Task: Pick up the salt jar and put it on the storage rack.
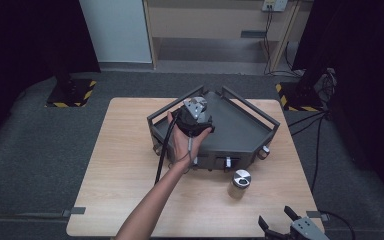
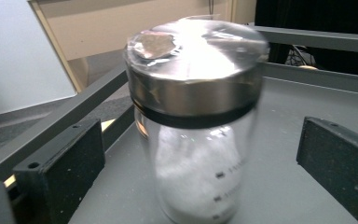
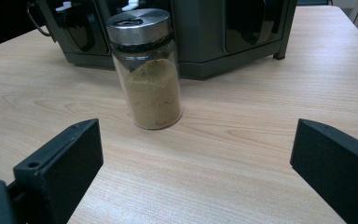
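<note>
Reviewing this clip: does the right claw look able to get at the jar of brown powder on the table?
Probably yes. The right claw is open and faces the brown-powder jar, which stands upright on bare table with nothing between them; the grey rack sits behind it.

Table top: pale wood grain. Rack, centre frame: dark grey. Jar with tan-brown powder, silver lid, black band. Second jar: white powder, same silver lid and black band. Gripper jaws black. Floor grey; yellow-black hazard stripes upper left and upper right.
</note>
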